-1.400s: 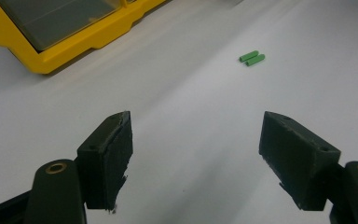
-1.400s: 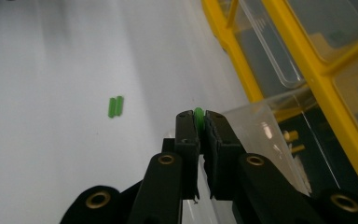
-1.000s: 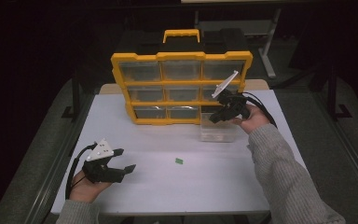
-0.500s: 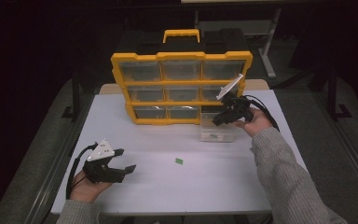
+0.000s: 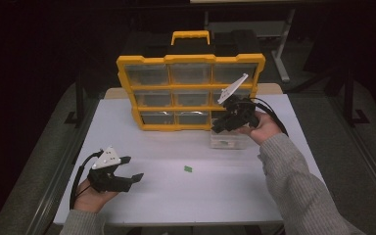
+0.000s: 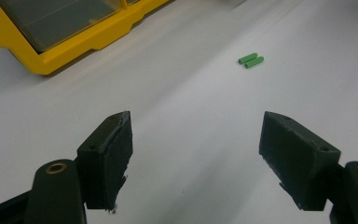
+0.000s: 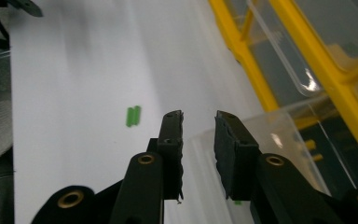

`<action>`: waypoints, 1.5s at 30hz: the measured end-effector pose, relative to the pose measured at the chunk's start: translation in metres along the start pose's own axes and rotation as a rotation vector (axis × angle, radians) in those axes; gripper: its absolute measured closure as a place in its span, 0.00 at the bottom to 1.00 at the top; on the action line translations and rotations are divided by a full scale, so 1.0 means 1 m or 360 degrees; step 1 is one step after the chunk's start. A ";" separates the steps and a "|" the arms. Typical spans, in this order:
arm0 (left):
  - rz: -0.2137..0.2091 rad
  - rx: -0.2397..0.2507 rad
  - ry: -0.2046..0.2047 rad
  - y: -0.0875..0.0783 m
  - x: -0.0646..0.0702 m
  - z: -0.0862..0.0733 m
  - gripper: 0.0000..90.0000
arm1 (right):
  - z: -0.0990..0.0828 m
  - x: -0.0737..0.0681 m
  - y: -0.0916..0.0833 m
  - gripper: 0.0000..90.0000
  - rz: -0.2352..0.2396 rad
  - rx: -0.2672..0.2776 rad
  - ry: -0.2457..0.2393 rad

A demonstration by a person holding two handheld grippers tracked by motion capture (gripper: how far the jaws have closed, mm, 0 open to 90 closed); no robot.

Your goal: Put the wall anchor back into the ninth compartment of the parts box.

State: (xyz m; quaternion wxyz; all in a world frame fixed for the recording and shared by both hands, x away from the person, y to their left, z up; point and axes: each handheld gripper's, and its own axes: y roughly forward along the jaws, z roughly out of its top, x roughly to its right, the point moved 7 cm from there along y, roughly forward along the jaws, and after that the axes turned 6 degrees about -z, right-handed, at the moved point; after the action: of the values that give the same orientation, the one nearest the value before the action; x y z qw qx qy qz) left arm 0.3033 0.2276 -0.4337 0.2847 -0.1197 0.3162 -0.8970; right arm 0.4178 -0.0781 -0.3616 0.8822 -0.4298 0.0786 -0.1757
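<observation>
A yellow organizer (image 5: 191, 88) with clear drawers stands upright at the back of the white table. One clear drawer (image 5: 230, 141) lies on the table in front of its lower right corner. My right gripper (image 5: 219, 126) hovers just above that drawer's left end (image 7: 261, 135); its jaws have just been opening and stand a little apart with nothing pressed between them (image 7: 199, 116). A small green piece (image 5: 188, 169) lies mid-table; it looks like two short sticks side by side (image 6: 251, 59). My left gripper (image 5: 132, 168) rests wide open at the front left, empty (image 6: 196, 121).
The table's bare white top (image 5: 176, 196) stretches between the two grippers. A cable (image 5: 274, 115) trails from the right gripper. The surroundings beyond the table's edges are dark, with a metal frame (image 5: 286, 54) behind the organizer.
The right gripper has shifted slightly left and up over the clear drawer, and its jaws have parted. The drawer stays on the table. The left hand has not moved.
</observation>
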 end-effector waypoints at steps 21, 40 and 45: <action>0.0001 0.0007 -0.0005 0.000 0.000 0.000 0.28 | 0.002 -0.049 0.048 0.74 0.0130 -0.0038 -0.0084; -0.0011 -0.0006 0.0012 0.003 0.002 0.000 0.28 | -0.009 -0.067 0.093 0.74 0.0181 -0.0091 -0.0097; -0.0012 -0.0003 -0.0001 0.003 0.003 0.000 0.28 | -0.011 -0.069 0.104 0.74 0.0182 -0.0114 -0.0095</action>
State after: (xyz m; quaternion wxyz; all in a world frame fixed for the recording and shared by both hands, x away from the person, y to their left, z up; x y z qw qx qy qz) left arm 0.3021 0.2243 -0.4354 0.2814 -0.1213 0.3164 -0.8978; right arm 0.3757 -0.0005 -0.4508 0.8768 -0.4608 0.0830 -0.1092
